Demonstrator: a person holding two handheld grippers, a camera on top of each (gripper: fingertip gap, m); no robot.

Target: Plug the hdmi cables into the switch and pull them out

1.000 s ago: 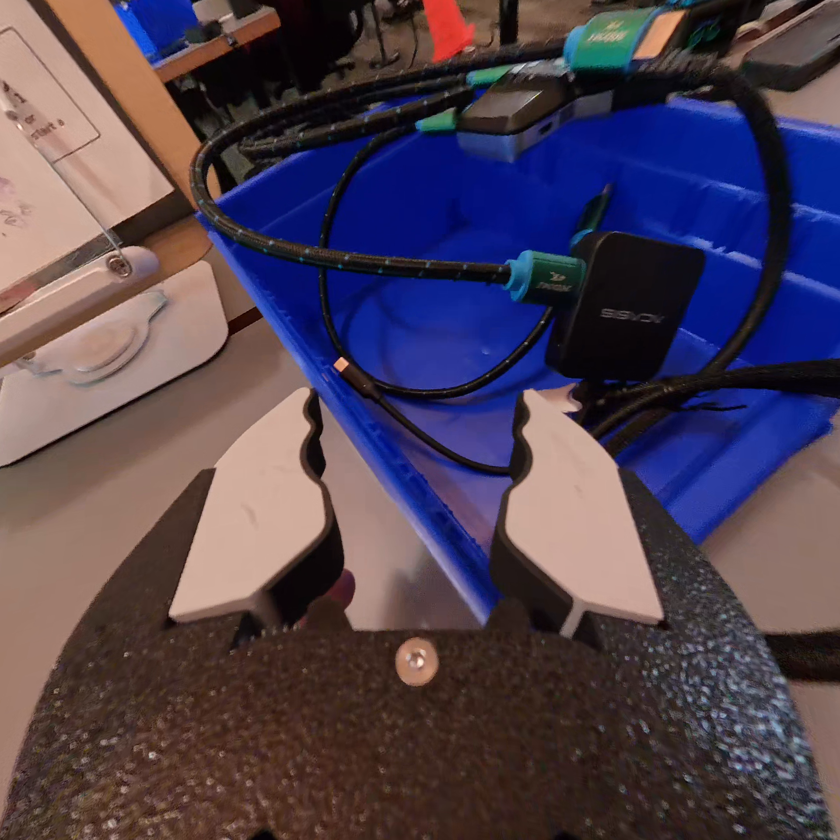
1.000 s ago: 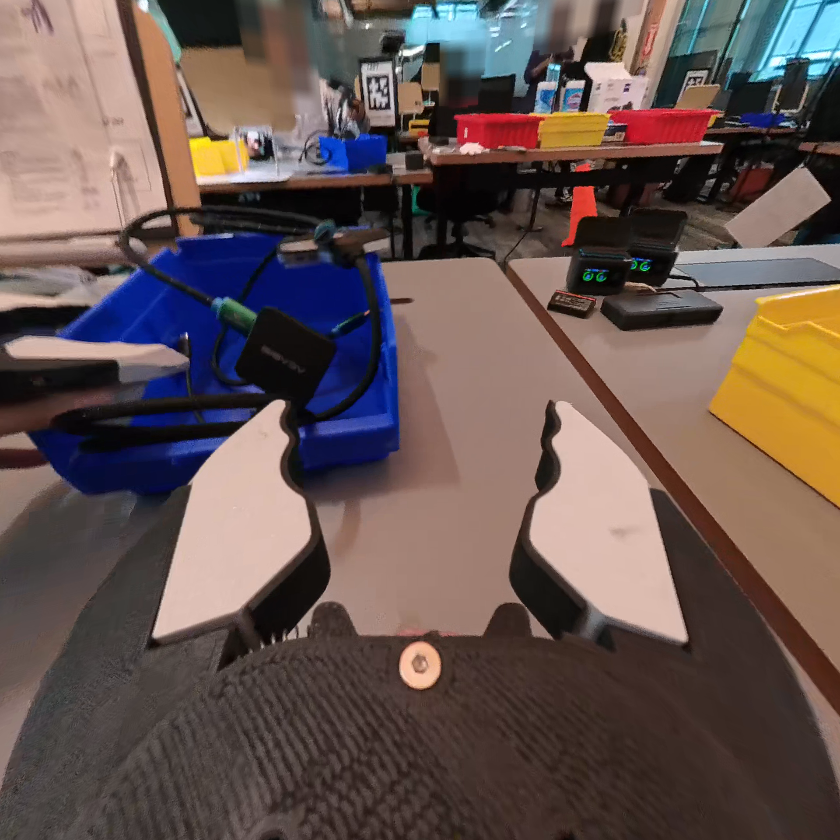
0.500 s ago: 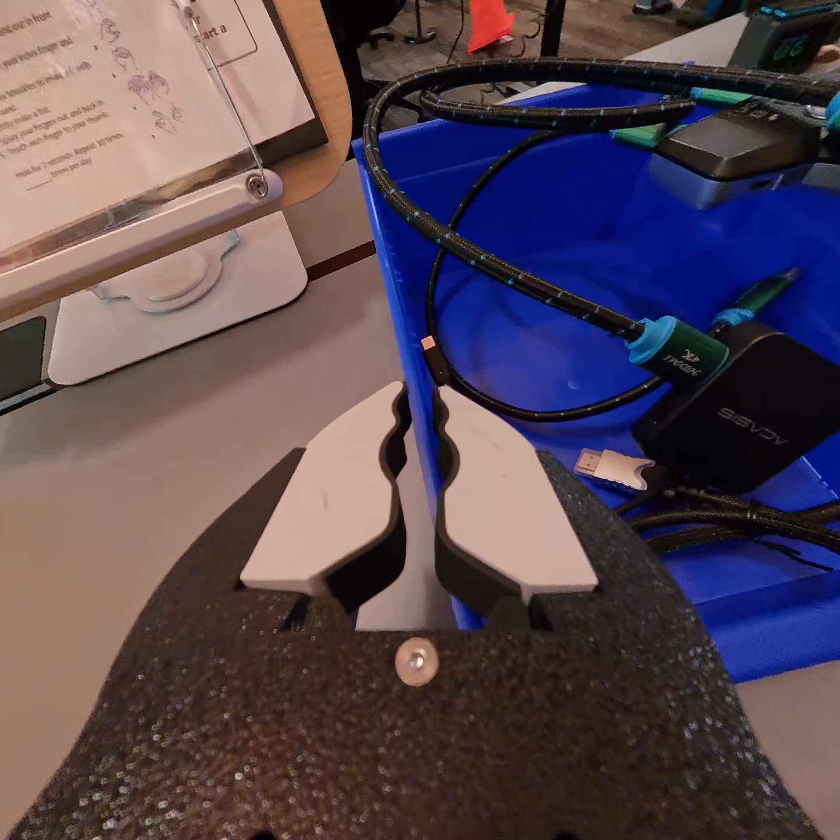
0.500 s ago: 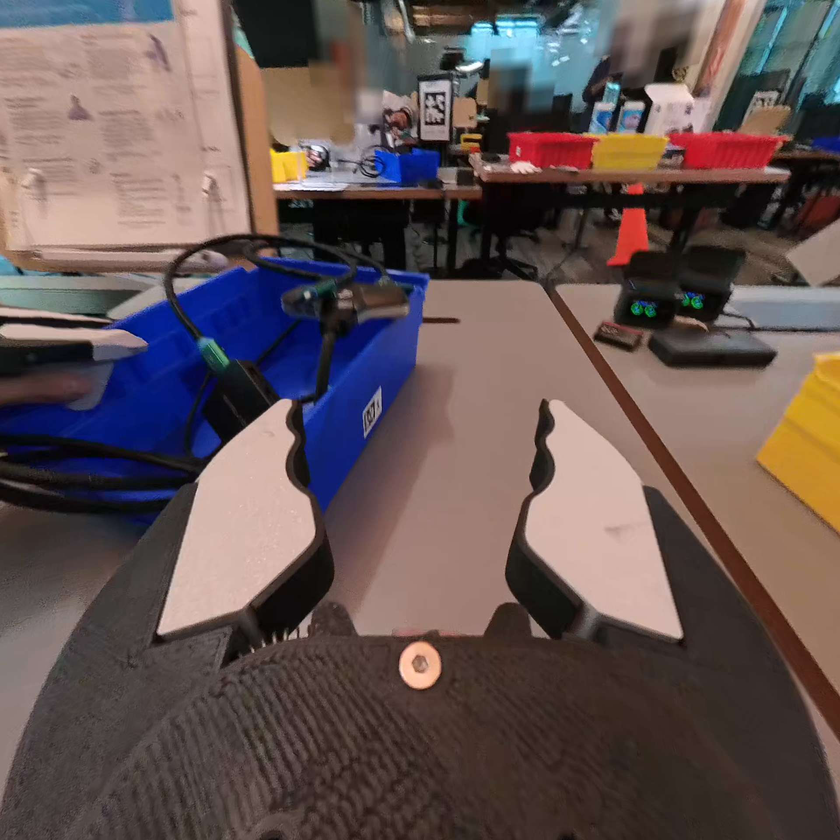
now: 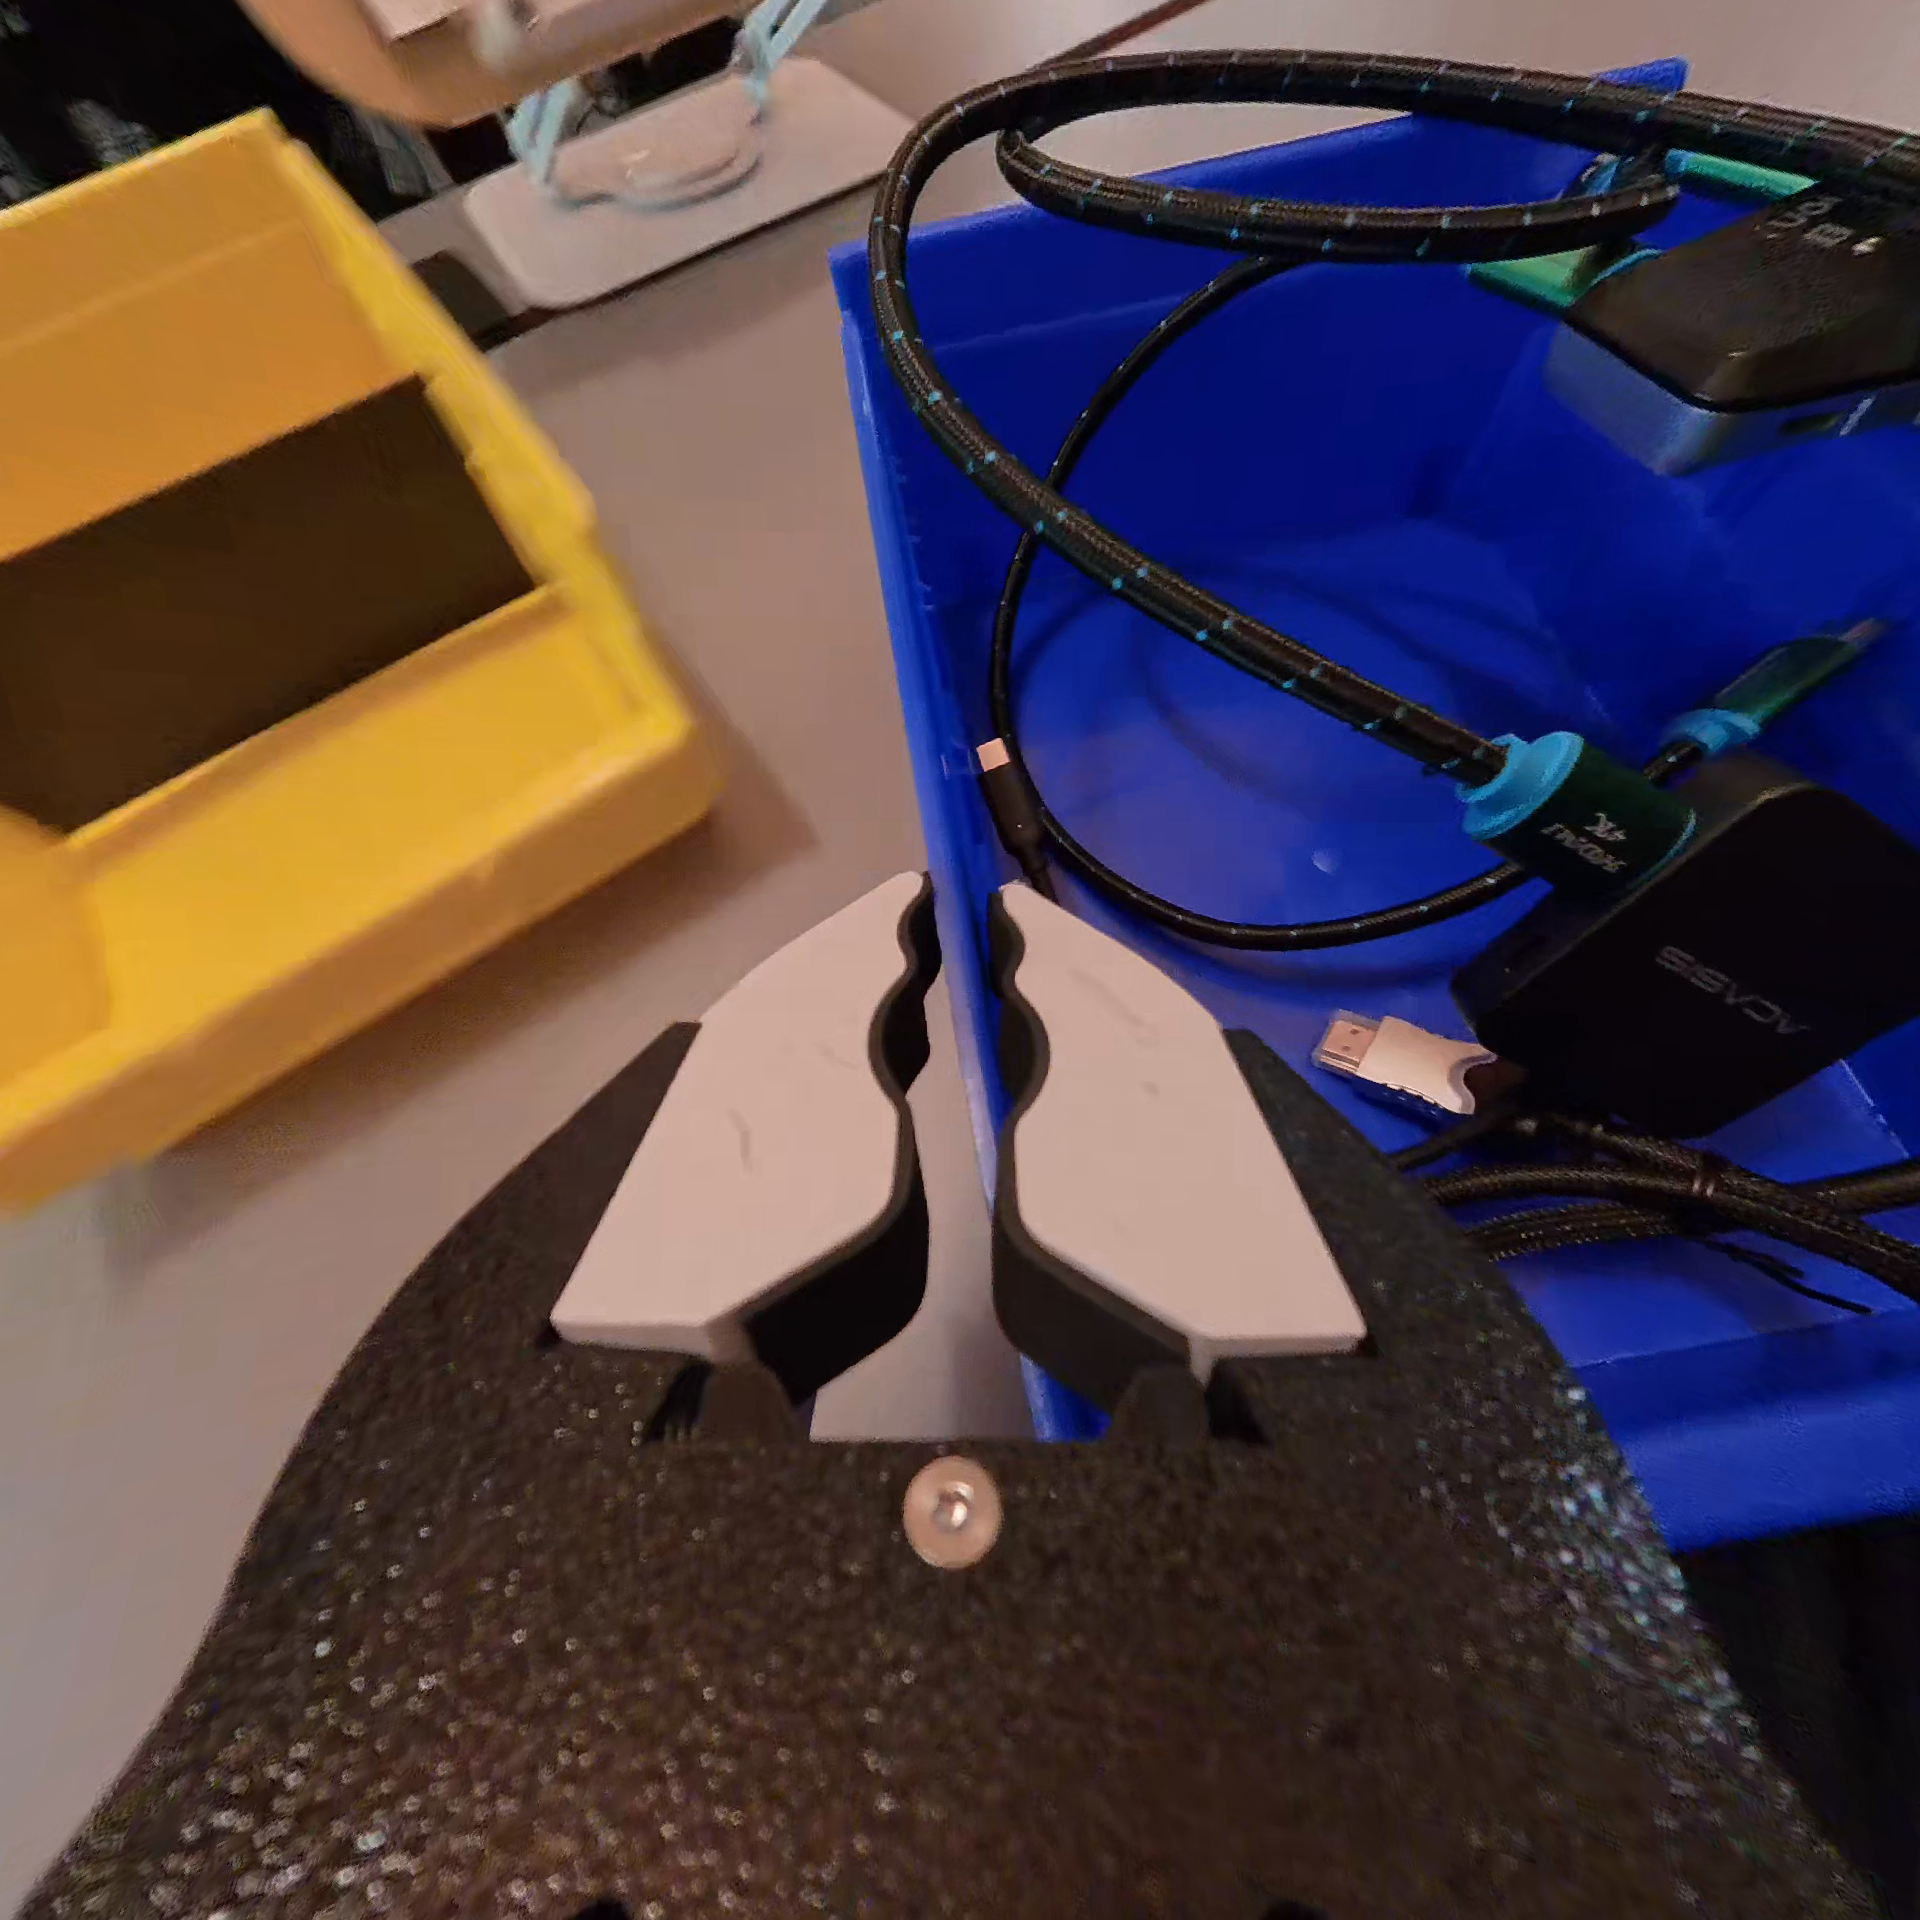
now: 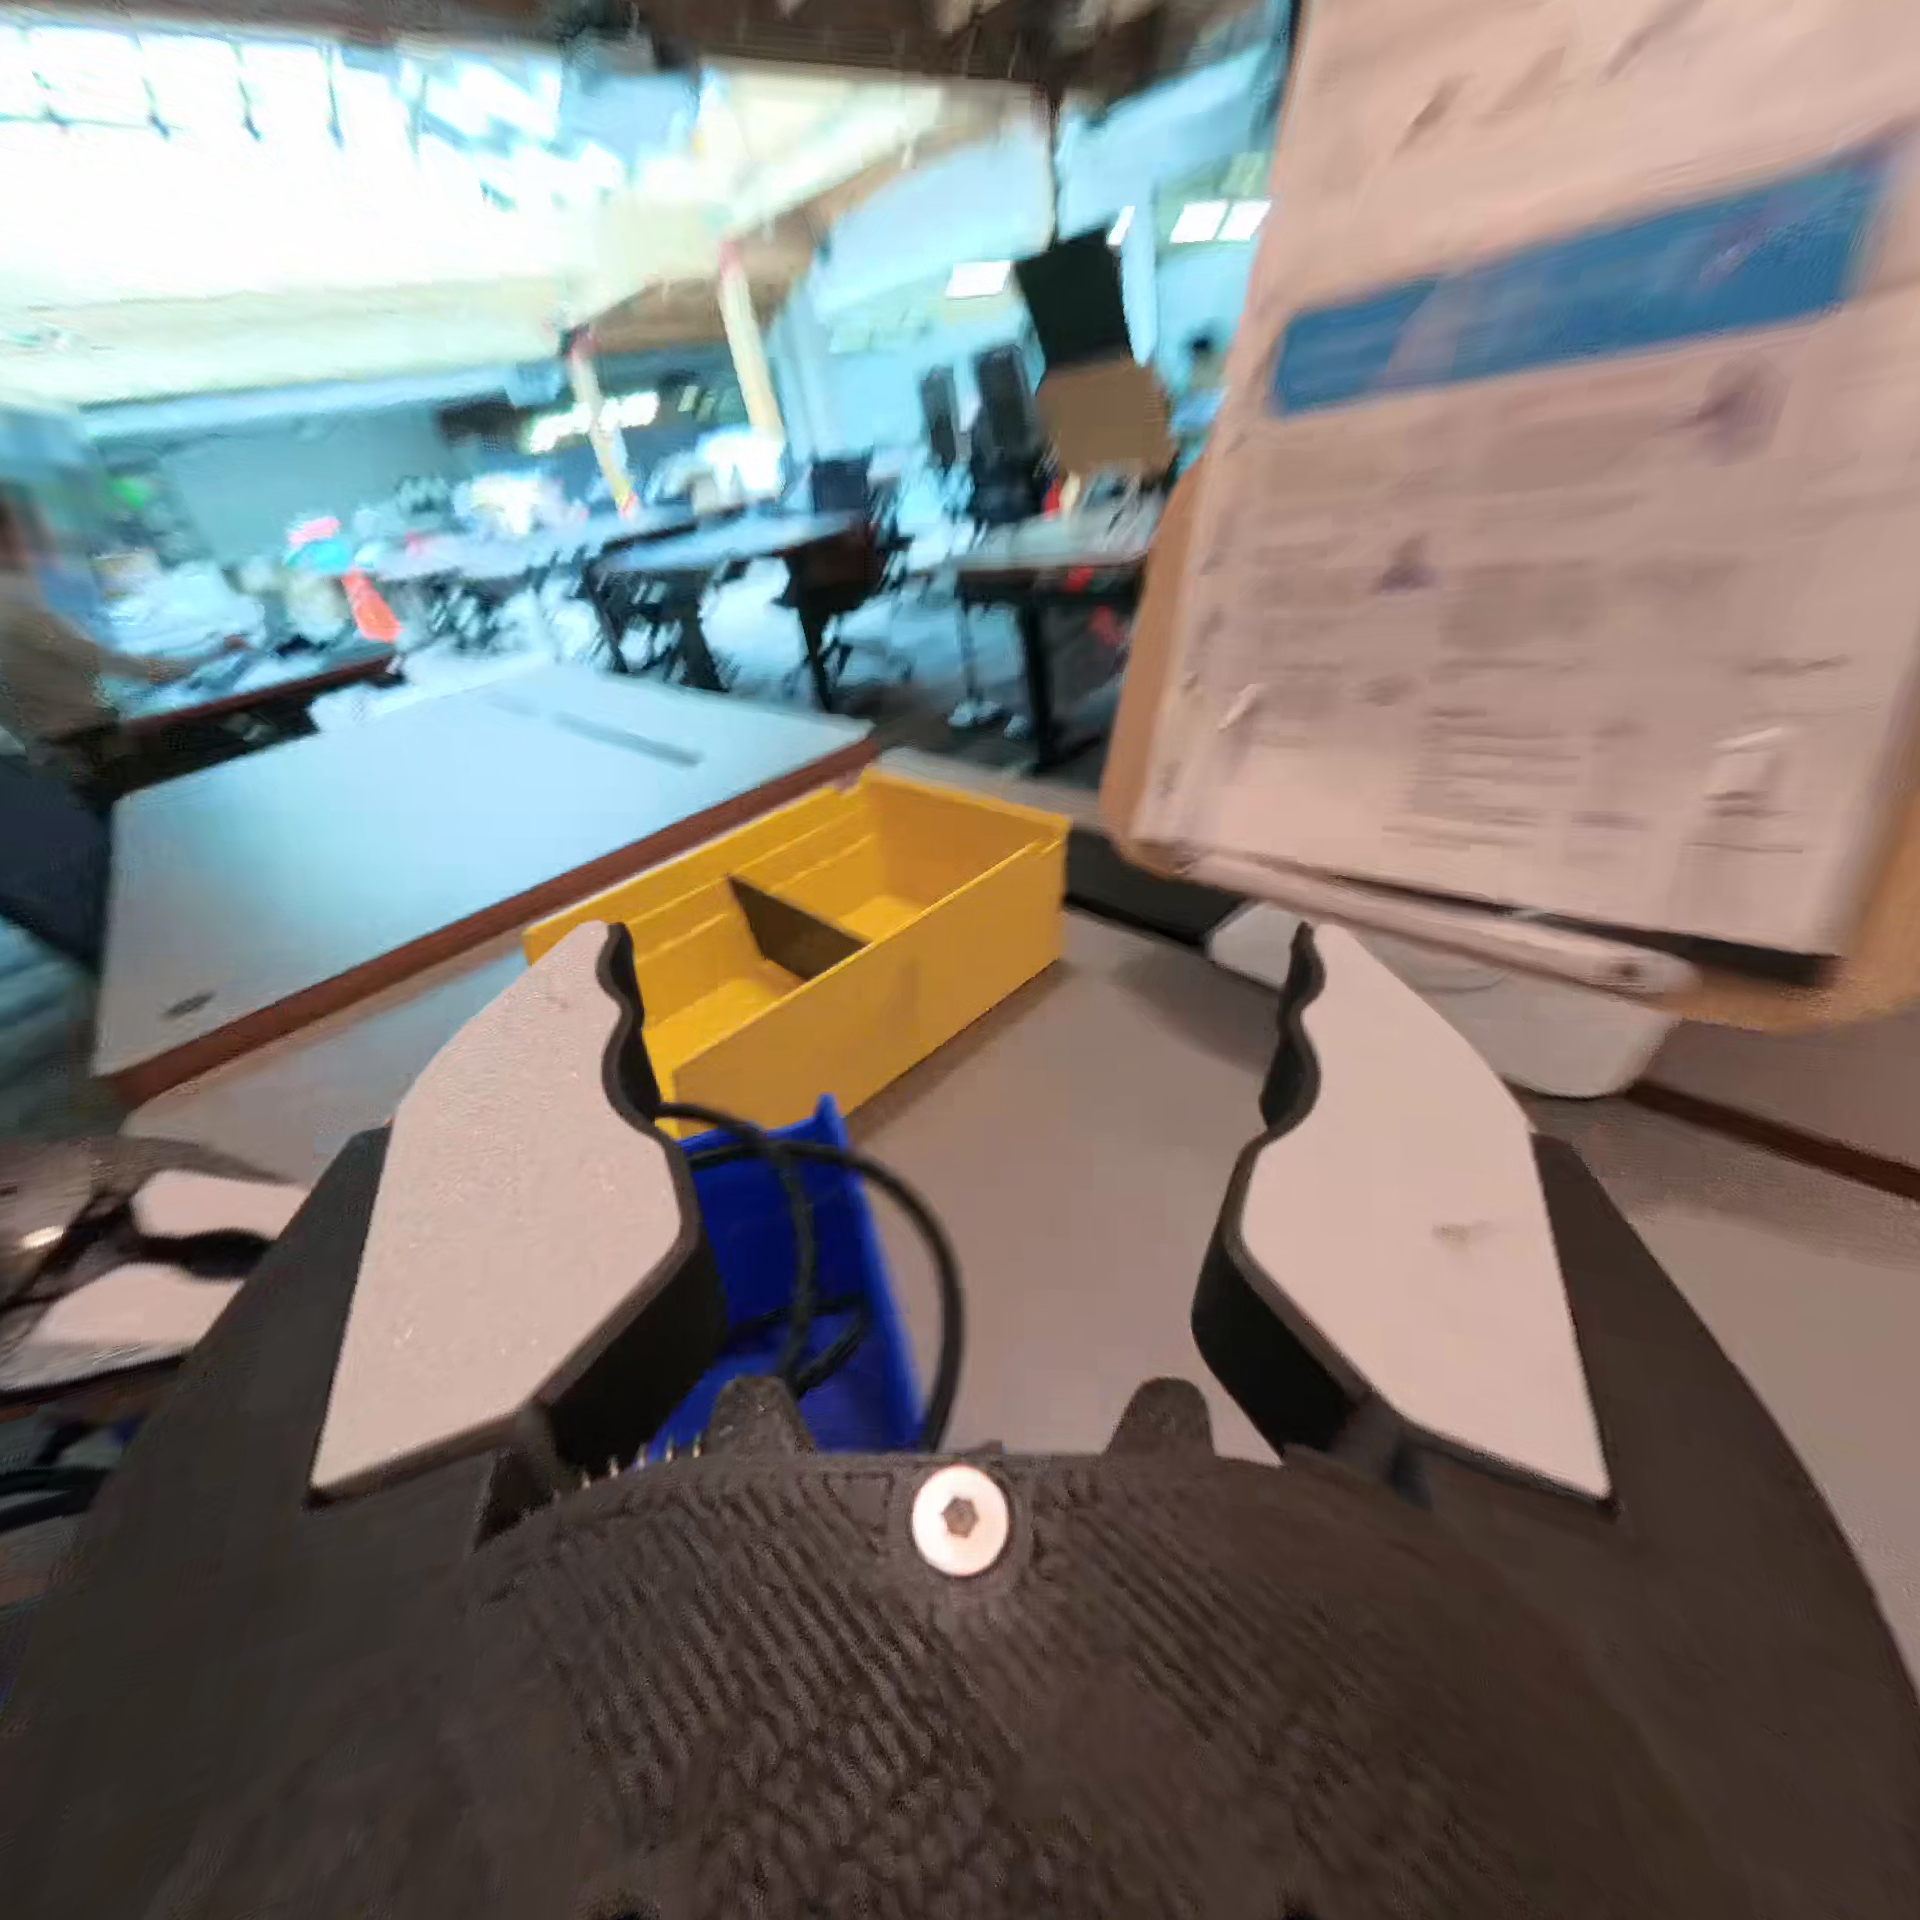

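Note:
A blue bin (image 5: pixel 1351 436) holds a black switch (image 5: pixel 1704 966) with a green-ended braided HDMI cable (image 5: pixel 1569 821) plugged into it. A loose silver HDMI plug (image 5: pixel 1382 1060) lies beside the switch. A second grey and black adapter (image 5: pixel 1787 301) hangs on cables at the bin's far right. My left gripper (image 5: pixel 963 909) is shut on the bin's left wall. My right gripper (image 6: pixel 956 945) is open and empty, above a corner of the blue bin (image 6: pixel 790 1247); this view is blurred.
A yellow bin (image 5: pixel 312 831) with a black divider stands on the grey table just left of the blue bin; it also shows in the right wrist view (image 6: pixel 935 914). A paper-covered document stand (image 6: pixel 1507 623) on a white base (image 5: pixel 644 197) stands behind.
My left gripper closed on the blue bin's wall and stays shut on it; the yellow bin has come into view on its left. The right wrist view has swung left, away from the far tables.

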